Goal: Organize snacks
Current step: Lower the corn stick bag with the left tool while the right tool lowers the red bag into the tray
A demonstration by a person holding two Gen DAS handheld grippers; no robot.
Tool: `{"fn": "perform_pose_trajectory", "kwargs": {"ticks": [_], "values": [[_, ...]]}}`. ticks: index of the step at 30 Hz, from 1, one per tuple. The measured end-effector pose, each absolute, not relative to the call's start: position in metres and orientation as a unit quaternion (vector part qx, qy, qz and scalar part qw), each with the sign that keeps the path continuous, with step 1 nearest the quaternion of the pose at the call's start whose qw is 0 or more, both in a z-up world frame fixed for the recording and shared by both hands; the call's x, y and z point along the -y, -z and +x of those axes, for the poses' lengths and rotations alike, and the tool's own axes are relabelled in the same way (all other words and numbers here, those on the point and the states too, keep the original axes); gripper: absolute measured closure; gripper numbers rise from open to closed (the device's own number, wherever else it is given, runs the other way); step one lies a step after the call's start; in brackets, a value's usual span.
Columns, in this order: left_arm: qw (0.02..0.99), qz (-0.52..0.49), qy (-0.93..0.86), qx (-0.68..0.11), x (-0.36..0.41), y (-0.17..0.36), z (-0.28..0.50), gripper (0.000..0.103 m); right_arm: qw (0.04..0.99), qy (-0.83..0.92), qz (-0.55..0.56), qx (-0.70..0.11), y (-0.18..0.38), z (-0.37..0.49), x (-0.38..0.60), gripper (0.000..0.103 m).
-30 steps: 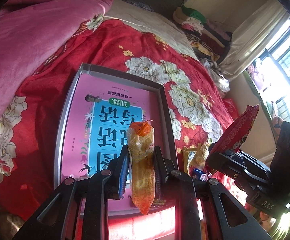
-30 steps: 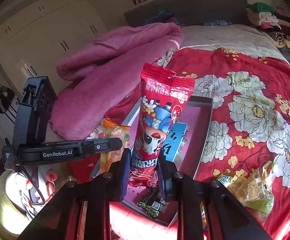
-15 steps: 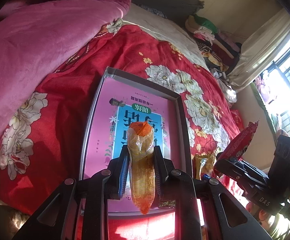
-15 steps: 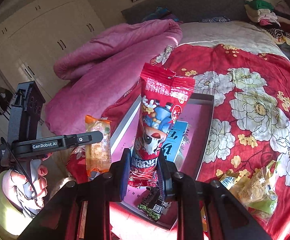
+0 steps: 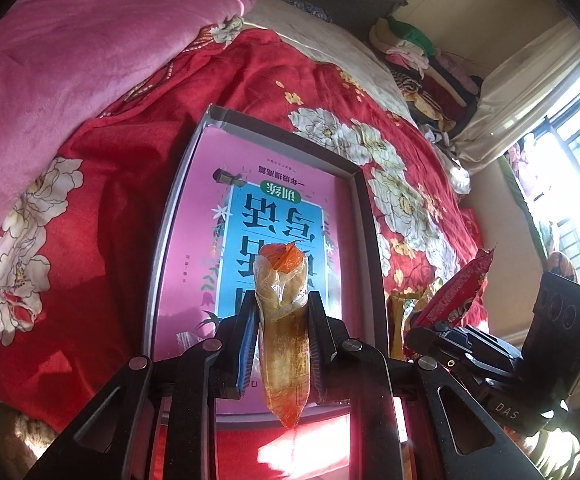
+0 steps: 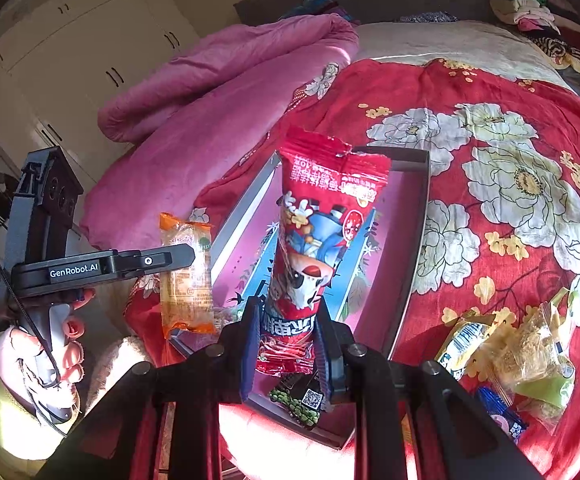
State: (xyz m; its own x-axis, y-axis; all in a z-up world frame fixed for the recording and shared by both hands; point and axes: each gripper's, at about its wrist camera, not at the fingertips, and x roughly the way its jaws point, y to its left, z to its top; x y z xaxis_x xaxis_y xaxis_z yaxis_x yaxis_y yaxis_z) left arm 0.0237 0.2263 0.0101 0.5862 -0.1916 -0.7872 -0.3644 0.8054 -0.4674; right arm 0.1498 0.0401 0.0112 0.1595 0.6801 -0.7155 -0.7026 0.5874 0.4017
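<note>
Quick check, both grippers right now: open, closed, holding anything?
Left gripper: closed on the orange-tipped clear snack packet, held above the tray.
Right gripper: closed on the red snack bag.

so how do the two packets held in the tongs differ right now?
The clear orange-ended snack packet in the left tongs is see-through, showing yellowish food; the red cartoon-printed foil snack packet in the right tongs is opaque. The orange-ended one is narrow; the red one flares wider at its top. The red one's top edge looks torn and ragged. Both stand upright, clamped, above the grey box.
</note>
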Motion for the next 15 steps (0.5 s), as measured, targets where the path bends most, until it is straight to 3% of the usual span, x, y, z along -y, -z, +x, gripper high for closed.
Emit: {"fn": "perform_pose_trajectory", "kwargs": {"ticks": [15], "values": [[0.829,-0.27,-0.011,-0.49,-0.179,0.01,0.041,0.079,0.741,-0.428,-0.029,-0.516,0.021,0.142,-0.026,0.078]]}}
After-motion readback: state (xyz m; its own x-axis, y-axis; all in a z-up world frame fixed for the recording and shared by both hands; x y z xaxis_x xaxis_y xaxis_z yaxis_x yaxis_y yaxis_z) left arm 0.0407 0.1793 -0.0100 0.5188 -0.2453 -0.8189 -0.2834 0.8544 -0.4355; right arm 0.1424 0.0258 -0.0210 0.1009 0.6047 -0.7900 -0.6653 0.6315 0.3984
